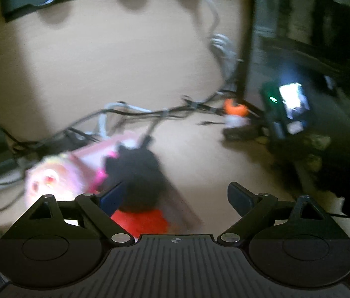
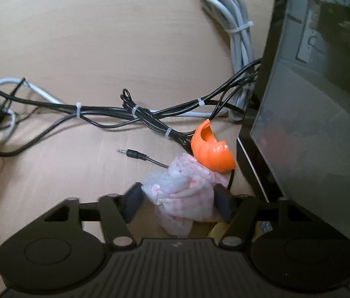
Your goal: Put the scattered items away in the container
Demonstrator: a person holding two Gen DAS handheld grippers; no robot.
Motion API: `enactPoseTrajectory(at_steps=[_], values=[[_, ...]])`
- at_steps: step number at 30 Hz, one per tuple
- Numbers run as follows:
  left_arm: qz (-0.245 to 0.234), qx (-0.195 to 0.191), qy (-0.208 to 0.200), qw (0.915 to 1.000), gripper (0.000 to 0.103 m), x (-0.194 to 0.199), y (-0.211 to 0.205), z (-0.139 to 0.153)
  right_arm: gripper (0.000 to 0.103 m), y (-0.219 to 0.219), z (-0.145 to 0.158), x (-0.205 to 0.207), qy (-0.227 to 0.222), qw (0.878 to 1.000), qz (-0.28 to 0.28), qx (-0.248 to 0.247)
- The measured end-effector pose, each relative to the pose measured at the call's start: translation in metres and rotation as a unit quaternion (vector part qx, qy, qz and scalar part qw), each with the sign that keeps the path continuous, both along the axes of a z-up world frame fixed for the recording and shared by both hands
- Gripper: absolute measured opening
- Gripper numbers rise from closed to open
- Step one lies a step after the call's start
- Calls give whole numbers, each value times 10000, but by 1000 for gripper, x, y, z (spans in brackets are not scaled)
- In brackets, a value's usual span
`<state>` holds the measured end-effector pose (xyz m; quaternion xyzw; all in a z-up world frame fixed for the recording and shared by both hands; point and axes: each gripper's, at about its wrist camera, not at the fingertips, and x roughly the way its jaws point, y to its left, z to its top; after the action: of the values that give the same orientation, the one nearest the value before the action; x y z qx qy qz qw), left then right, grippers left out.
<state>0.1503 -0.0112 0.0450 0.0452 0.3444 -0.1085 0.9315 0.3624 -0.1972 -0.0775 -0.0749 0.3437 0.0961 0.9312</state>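
1. Far left of the left wrist view: the pink box sits on the desk, already holding a pale pink plush toy and a black and red soft toy. This picture is blurred, so how they lie is hard to read. Treat the box as the drop point and keep it clear of the cables just behind it.
2. The left gripper has its fingers wide apart with nothing between them, hanging just above the box's near right edge. It looks free; I would keep it out of the other hand's path.
3. In the right wrist view, the right gripper has its fingers drawn in on either side of the pink and white cloth. The right pad touches the fabric; the left one is blurred, so a firm pinch is not certain.
4. Squeeze fully before lifting, taking the thick bunched middle and not a loose fold.
5. Lift straight up: the audio plug and its thin lead pass under the cloth's far edge and could snag.
6. The orange cup touches the cloth's far right side, close to the monitor. Expect it to roll.
7. Carry the cloth left, over the box, and open only there.
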Motion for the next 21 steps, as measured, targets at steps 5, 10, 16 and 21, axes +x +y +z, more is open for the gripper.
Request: enactPoseTrajectory(at_steps=[5, 10, 16, 21], values=[[-529, 140, 194, 9983, 94, -16, -32, -11, 34, -2, 20, -54, 10, 9980, 401, 482], [-1133, 374, 335, 9923, 95, -39, -62, -27, 34, -13, 25, -123, 479, 9890, 1017, 965], [-1451, 533, 599, 9862, 96, -52, -86, -51, 52, -27, 28, -167, 614, 9830, 1242, 1202], [-1380, 647, 505, 9870, 96, -41, -112, -67, 60, -57, 47, -188, 186, 9880, 937, 1216]])
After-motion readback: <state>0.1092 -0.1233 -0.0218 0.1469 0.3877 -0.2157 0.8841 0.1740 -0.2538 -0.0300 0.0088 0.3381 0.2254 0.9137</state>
